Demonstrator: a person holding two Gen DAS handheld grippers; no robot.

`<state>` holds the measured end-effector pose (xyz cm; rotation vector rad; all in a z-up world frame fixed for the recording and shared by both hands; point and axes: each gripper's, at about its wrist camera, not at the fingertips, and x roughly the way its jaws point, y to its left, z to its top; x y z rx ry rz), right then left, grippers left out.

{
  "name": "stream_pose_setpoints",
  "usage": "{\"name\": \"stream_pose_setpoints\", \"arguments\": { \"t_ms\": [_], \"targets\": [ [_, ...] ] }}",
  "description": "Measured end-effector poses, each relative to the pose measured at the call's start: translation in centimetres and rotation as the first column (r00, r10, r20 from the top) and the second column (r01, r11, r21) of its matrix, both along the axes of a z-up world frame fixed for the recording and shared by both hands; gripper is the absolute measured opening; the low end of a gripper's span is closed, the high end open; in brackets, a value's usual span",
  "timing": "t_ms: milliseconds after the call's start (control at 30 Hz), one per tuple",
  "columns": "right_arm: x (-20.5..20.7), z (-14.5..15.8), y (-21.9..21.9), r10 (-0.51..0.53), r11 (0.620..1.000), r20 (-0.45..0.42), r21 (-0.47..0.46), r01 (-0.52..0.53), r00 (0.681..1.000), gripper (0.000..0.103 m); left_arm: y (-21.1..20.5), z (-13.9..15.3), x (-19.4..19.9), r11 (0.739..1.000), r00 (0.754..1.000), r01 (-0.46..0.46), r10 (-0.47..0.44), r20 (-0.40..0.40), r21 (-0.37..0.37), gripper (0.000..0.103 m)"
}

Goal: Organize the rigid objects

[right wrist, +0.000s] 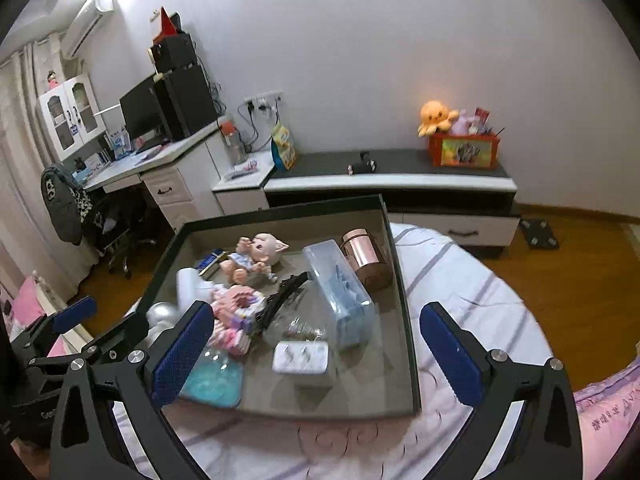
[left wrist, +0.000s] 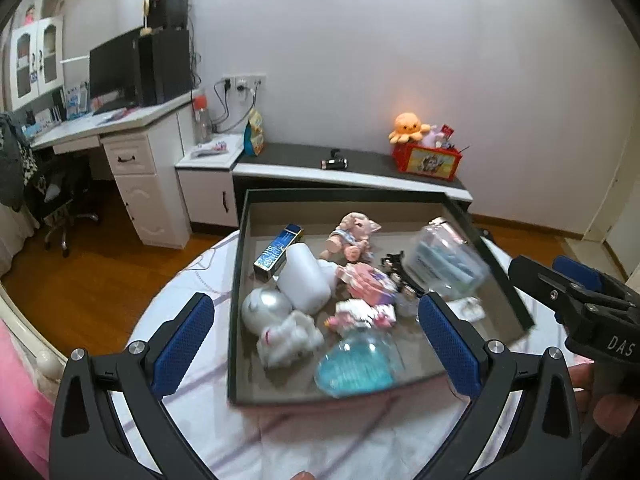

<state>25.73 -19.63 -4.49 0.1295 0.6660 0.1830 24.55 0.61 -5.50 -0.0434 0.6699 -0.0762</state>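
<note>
- A shallow dark-rimmed rectangular tray (right wrist: 402,280) with a grey floor is seen resting on a bed covered by a white sheet with purple stripes (right wrist: 472,280).
- Inside the tray, a pink-haired baby doll in a blue dress (right wrist: 252,258) is laid near the far wall, with a shiny copper-coloured cylindrical tin (right wrist: 366,258) to its right and a clear plastic box of pale blue contents (right wrist: 340,288) just beside the tin.
- A white plastic bottle (left wrist: 304,280), a silver ball (left wrist: 266,306), a blue and gold rectangular box (left wrist: 276,252) and a clear pouch of blue liquid (left wrist: 356,364) are gathered at the tray's left and near side.
- A small white blister card (right wrist: 302,356) is placed near the tray's middle front.
- The left gripper (left wrist: 316,348) is held over the tray's near edge, its blue-padded fingers (left wrist: 186,340) spread wide, nothing between them.
- The right gripper (right wrist: 318,354) is likewise held with fingers (right wrist: 452,356) spread apart and empty.
</note>
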Motion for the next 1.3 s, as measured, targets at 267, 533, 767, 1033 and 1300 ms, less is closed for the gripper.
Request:
{"name": "stream_pose_setpoints", "arguments": {
  "t_ms": [267, 533, 767, 1033, 1300],
  "targets": [
    [-8.4, 1.8, 1.5, -0.067, 0.994, 0.087, -0.078, 0.074, 0.994, 0.103, 0.5, 1.7, -8.2, 1.000, 0.998, 0.010, -0.009, 0.063, -0.016, 0.103],
    [-14.6, -1.1, 2.4, -0.103, 0.994, 0.091, -0.031, 0.106, 0.991, 0.103, 2.3, 0.4, -16.3, 0.999, 0.988, -0.047, 0.045, 0.145, 0.009, 0.103],
    [-18.4, 0.2, 0.9, -0.117, 0.989, 0.142, -0.078, 0.129, 0.983, 0.103, 2.8, 0.3, -18.9, 0.999, 0.990, -0.045, 0.046, 0.132, -0.009, 0.103],
    [-22.4, 1.1, 0.9, -0.111, 0.989, 0.174, -0.076, 0.125, 0.979, 0.103, 1.3, 0.9, -22.6, 1.000, 0.987, -0.012, 0.012, 0.162, -0.001, 0.103],
    [-24.2, 3.1, 1.8, -0.091, 0.991, 0.230, -0.074, 0.110, 0.969, 0.103, 1.5, 2.6, -24.5, 0.999, 0.978, -0.035, 0.031, 0.208, 0.014, 0.103]
  ]
}}
